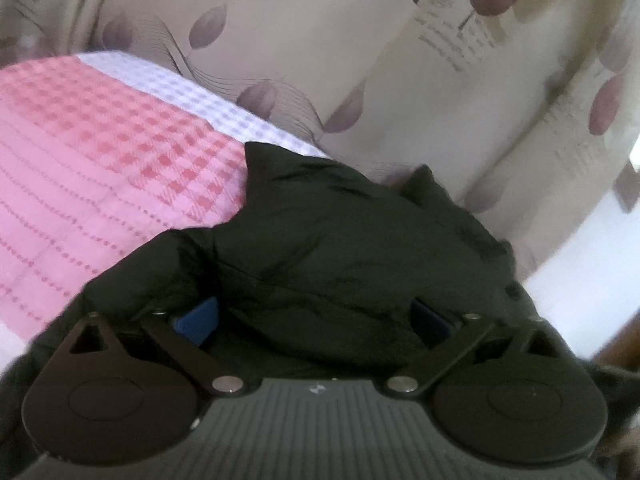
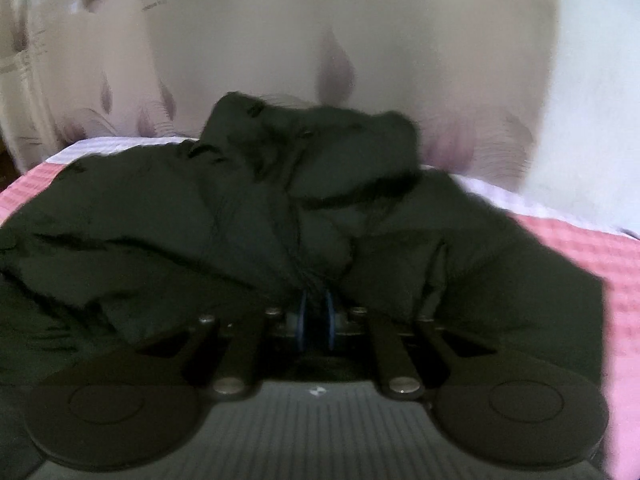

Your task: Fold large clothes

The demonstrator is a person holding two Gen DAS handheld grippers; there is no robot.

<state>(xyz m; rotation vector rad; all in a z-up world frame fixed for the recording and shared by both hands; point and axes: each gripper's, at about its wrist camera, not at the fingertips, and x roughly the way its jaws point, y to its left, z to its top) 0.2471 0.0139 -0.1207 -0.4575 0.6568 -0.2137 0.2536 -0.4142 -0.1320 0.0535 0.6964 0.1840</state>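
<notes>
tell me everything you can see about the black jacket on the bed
The black jacket is a puffy, padded coat with a slightly shiny shell, lying rumpled on the pink checked bedcover. A hood or collar bunches up at its far end near the curtain. The right gripper is shut on a fold of it; the left gripper has fabric between its open, spread fingers.
</notes>
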